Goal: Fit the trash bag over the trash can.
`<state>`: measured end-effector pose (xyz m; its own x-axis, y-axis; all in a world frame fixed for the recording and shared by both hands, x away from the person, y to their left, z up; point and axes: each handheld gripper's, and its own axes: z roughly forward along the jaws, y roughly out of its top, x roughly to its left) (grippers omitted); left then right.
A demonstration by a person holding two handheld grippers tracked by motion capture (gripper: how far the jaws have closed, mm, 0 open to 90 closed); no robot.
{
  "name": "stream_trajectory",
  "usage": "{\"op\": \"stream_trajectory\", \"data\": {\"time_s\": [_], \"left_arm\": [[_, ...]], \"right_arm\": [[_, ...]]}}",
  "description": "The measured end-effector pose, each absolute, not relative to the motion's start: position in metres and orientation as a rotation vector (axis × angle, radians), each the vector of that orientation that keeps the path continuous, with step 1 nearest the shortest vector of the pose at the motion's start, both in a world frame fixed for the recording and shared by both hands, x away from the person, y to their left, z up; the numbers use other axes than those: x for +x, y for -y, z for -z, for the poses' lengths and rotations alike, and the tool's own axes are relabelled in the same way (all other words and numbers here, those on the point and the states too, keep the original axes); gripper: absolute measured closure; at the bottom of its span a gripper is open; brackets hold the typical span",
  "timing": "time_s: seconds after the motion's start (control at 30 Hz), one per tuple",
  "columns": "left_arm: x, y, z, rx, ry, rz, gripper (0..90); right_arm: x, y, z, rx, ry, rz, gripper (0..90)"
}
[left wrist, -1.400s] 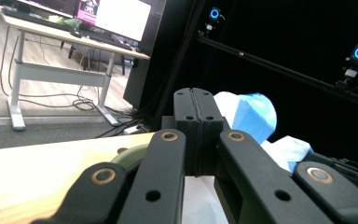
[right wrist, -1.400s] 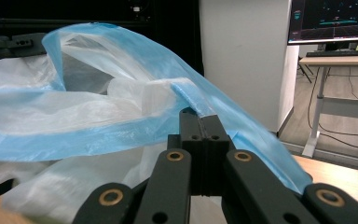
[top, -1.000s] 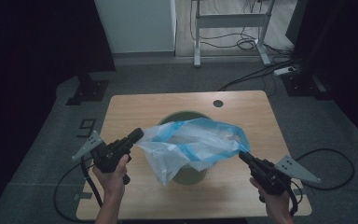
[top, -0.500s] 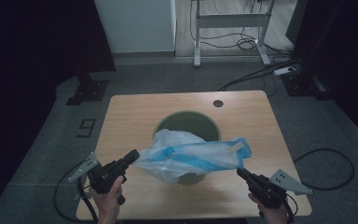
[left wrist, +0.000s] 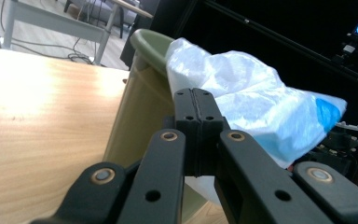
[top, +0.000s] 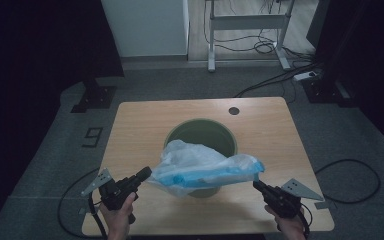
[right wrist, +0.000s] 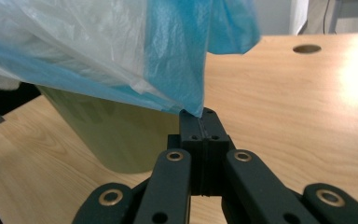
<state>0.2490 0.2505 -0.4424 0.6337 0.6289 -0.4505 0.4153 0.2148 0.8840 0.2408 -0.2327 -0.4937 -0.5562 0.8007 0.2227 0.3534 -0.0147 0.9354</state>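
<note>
Table [top: 145, 120]: light wood top, rounded corners, one round cable hole [top: 234, 110] near far right edge. Grain clean, glare patch on the near-left part in left gripper view. Floor [top: 55, 165]: grey carpet, a "9" marking [top: 93, 137] left of table. Cables run on floor at both near corners and at the far side under a white desk frame [top: 245, 30]. Room dark at both sides; white panel [top: 145, 27] at back.

Bin [top: 202, 135]: green, round, upright, approx. centre of table. Bag [top: 205, 167]: clear plastic w/ blue band, stretched across near rim of bin, between the two grippers, partly over the opening.

L gripper [top: 147, 173]: jaws closed tight on left edge of bag; in left gripper view jaws meet w/ no gap, bag right behind the tips. R gripper [top: 256, 184]: jaws likewise closed, pinching blue corner of bag, seen at tips in right gripper view. Both held low, near table's front edge.
</note>
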Motion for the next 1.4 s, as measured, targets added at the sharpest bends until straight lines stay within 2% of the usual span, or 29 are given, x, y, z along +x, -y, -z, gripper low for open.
{"op": "stream_trajectory", "data": {"time_s": [0.23,0.47,0.73,1.13,1.4], "left_arm": [[0.253,-0.246,0.440,1.404,-0.947,-0.176,87.9],[0.239,-0.231,0.412,1.462,-0.859,-0.310,58.9],[0.228,-0.207,0.399,1.542,-0.751,-0.349,39.2],[0.223,-0.181,0.403,1.591,-0.673,-0.375,15.6],[0.223,-0.158,0.410,1.702,-0.675,-0.473,16.1]], "right_arm": [[0.246,0.235,0.493,1.215,-1.864,-1.570,89.3],[0.245,0.234,0.470,1.159,-1.808,-1.589,89.3],[0.243,0.231,0.457,1.136,-1.793,-1.609,89.3],[0.244,0.228,0.453,1.129,-1.798,-1.618,89.2],[0.245,0.228,0.450,1.131,-1.796,-1.625,89.2]]}}
